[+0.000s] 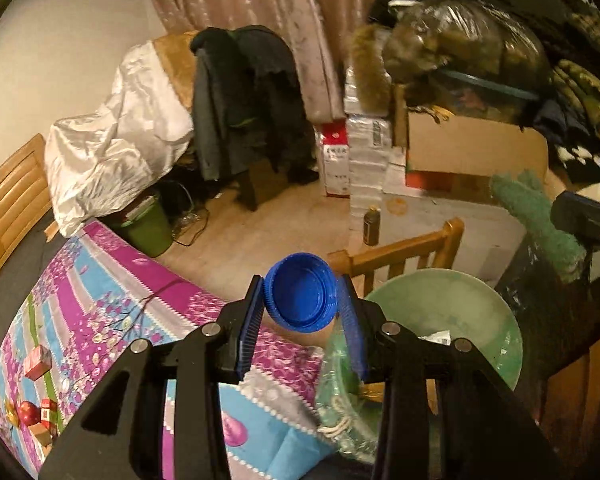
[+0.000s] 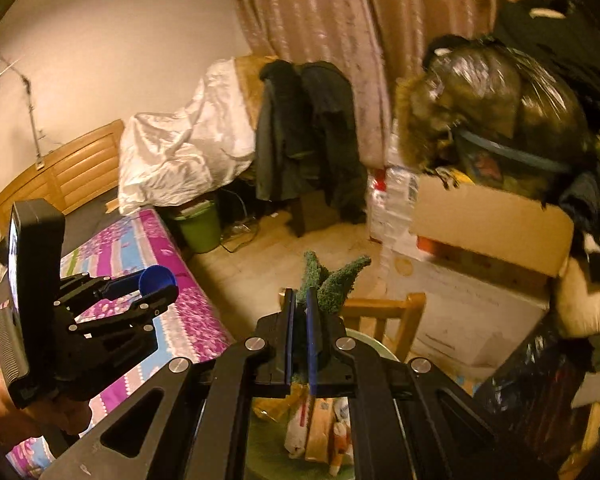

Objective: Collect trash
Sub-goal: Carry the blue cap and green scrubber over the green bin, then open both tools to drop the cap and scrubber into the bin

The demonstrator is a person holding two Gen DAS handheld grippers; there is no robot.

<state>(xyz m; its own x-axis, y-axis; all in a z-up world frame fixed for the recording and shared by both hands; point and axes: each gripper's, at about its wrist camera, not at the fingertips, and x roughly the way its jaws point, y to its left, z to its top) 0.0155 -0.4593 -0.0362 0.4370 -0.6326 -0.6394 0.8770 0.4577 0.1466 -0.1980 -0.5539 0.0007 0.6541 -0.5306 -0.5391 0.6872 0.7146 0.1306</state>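
My left gripper [image 1: 301,285] is shut on a blue bottle cap [image 1: 300,296], which sits on edge between the blue pads with its hollow side facing the camera. It hangs over the table edge, beside a pale green basin [image 1: 480,300]. In the right wrist view the same gripper [image 2: 156,292] and cap [image 2: 158,278] show at the left. My right gripper [image 2: 299,294] is shut on a green fuzzy cloth [image 2: 334,280] that sticks out past its fingertips. Below it, wrappers and packets [image 2: 320,428] lie in the basin.
A purple and blue floral tablecloth [image 1: 112,300] carries small red boxes [image 1: 38,362] and a red apple [image 1: 28,412]. A wooden chair back [image 1: 400,256] stands behind the basin. A black bag [image 1: 548,312] is at the right, a green bucket [image 1: 150,228] and cardboard boxes [image 1: 476,148] beyond.
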